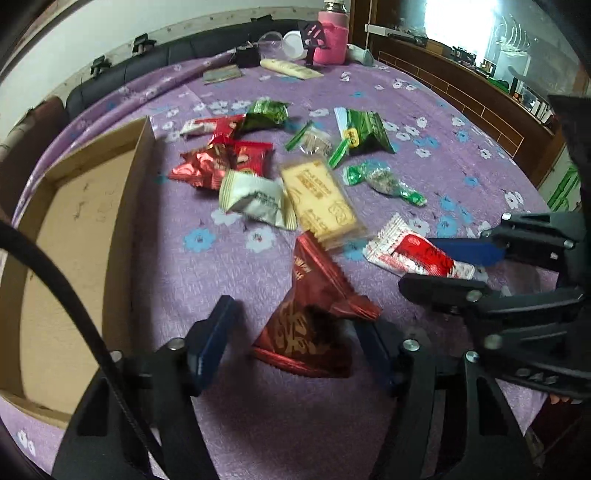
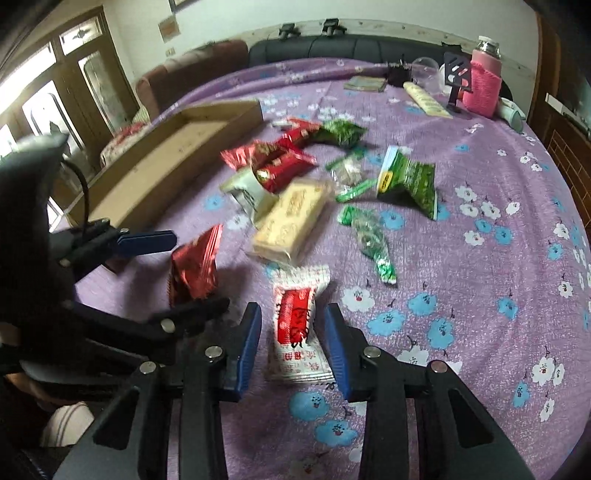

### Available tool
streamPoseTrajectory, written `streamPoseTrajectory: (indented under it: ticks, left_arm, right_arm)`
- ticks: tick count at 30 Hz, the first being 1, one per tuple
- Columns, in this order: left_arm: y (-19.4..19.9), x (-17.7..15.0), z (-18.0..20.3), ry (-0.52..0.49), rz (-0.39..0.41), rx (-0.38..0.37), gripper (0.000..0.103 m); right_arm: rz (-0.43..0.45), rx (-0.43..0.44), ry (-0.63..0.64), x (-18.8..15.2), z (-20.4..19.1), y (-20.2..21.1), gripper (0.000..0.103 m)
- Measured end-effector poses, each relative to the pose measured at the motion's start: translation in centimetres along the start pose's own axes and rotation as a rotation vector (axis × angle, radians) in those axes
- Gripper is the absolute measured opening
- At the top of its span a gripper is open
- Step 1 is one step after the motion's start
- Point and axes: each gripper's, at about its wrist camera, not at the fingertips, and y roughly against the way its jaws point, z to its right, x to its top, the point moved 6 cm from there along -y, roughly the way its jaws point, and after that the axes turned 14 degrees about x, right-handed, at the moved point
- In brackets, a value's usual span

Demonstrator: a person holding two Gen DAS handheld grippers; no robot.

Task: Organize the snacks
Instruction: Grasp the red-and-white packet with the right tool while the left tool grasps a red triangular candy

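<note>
Left tongs (image 1: pixel 291 339): spread around dark red packet (image 1: pixel 314 325), pads not yet pressing; a corner-only pinch is risked. Right tongs (image 2: pixel 293 350): narrowed beside white-red sachet (image 2: pixel 299 325), contact unclear; slipping is possible. Beyond both: snack pile (image 1: pixel 258 173). Far left: cardboard box (image 1: pixel 92 221).

Daylight floods in from a window (image 1: pixel 458 22) far right in the left view, blown out to white glare; glass doors (image 2: pixel 44 110) glow far left in the right view. Both pictures bend strongly at dark, vignetted edges, and motion blur smears the snack packets (image 1: pixel 317 199), with soft shadows beneath
</note>
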Motion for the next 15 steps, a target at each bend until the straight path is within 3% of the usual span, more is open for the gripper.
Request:
streamPoseTrajectory:
  ticks: [3,5,15]
  left_arm:
    - [0.0,0.4,0.0,0.002,0.009,-0.004,0.041]
    - [-0.1,0.6,-0.2,0.015,0.010,-0.008,0.035]
    - [2.2,1.6,-1.7,0.083,0.063,-0.014,0.033]
  right_arm:
    - [0.005,-0.022,0.019,-0.2,0.1,0.0,0.026]
    - [0.007,-0.012,0.007,-0.3,0.2,0.1,0.024]
    - [0.093,0.027,-0.024,0.3,-0.3,2.6,0.023]
